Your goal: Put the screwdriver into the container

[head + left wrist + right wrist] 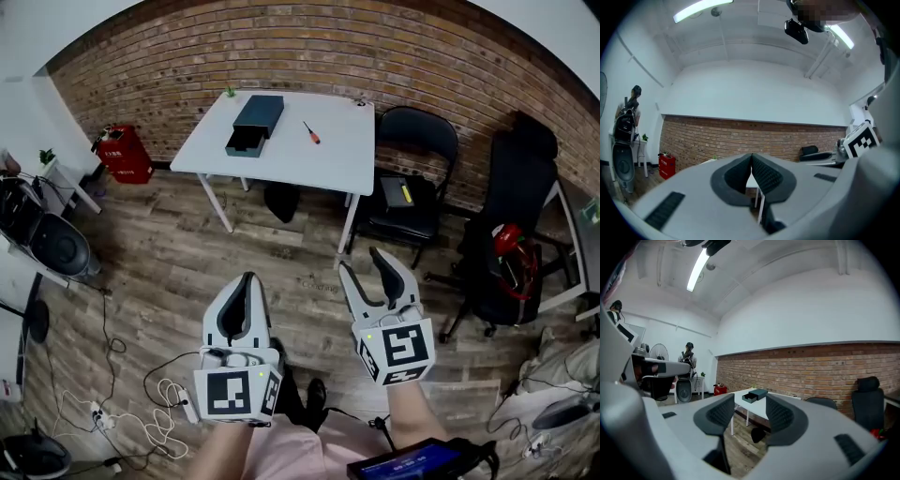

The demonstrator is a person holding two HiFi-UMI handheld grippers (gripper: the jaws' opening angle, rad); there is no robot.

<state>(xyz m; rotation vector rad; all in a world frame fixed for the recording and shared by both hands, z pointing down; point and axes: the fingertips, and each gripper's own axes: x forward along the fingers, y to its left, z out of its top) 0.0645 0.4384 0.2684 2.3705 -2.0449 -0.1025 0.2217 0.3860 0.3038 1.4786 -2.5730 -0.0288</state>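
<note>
Held left gripper (pixel 247 281) closed, right gripper (pixel 361 262) spread wide, both empty. Noted red-handled screwdriver (pixel 310 132) near far edge of white table (pixel 309 161), right of dark drawer box (pixel 255 124).

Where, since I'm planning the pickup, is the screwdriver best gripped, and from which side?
Take the screwdriver by its red handle, the thicker end nearer the person, from above, jaws across it. It lies flat on the table, so only its top is free. The open right gripper probably suits: the screwdriver lies right of the container.
</note>
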